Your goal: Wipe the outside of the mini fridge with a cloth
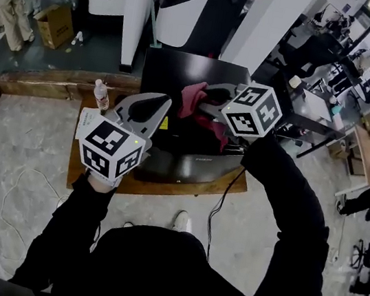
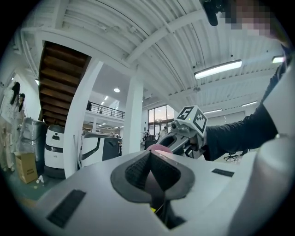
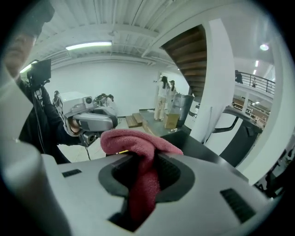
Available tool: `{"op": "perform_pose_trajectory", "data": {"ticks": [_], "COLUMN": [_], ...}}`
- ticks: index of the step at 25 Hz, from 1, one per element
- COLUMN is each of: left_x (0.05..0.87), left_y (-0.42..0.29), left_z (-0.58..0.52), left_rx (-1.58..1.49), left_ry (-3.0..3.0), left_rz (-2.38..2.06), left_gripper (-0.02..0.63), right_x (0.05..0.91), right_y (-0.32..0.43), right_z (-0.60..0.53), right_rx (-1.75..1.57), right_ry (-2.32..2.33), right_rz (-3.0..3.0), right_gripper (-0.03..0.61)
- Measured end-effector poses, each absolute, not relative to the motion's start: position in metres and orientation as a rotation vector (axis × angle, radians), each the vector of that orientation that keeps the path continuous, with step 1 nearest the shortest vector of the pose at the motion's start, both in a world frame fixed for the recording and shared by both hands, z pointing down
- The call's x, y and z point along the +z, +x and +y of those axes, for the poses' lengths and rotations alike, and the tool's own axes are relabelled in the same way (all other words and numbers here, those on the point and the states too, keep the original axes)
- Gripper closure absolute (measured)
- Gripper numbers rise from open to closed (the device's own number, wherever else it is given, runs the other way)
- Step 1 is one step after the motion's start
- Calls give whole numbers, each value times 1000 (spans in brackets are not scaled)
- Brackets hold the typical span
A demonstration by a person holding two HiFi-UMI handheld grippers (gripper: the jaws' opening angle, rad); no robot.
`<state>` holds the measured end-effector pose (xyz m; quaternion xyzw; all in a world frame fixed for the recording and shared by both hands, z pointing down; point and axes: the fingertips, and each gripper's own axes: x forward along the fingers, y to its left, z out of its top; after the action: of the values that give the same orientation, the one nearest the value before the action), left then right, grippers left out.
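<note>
While above fridge [image 1: 176, 73], cloth [image 3: 138, 138] in right tongs [image 3: 146, 171]

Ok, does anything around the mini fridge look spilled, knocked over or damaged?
Nothing stands out. The water bottle stands upright beside the mini fridge, and the red cloth is clamped in the right gripper over the fridge.

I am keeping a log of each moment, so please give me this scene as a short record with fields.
left claw: shut, nothing between the jaws
right claw: shut on the pink cloth
cloth position: over the top of the mini fridge; contact cannot be told
mini fridge: black, stands on a wooden platform
water bottle: on the platform, beside the fridge
</note>
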<state>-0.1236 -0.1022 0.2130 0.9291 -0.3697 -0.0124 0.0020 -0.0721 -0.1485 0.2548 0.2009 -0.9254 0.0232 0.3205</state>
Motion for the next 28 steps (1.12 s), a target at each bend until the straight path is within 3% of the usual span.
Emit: {"op": "perform_pose_trajectory", "data": {"ticks": [15, 28], "left_x": [191, 229], "left_y": [37, 100], "left_z": [-179, -239], "left_rx": [-99, 37], "left_ry": [2908, 2761], "left_rz": [-1243, -1439], "left_gripper": [609, 609], "right_x": [227, 312], "right_y": [86, 109], "right_z": [-285, -427], "right_rx": [15, -17], "right_ry": [600, 443], "right_rz": [-2465, -2380], "right_gripper": [485, 485]}}
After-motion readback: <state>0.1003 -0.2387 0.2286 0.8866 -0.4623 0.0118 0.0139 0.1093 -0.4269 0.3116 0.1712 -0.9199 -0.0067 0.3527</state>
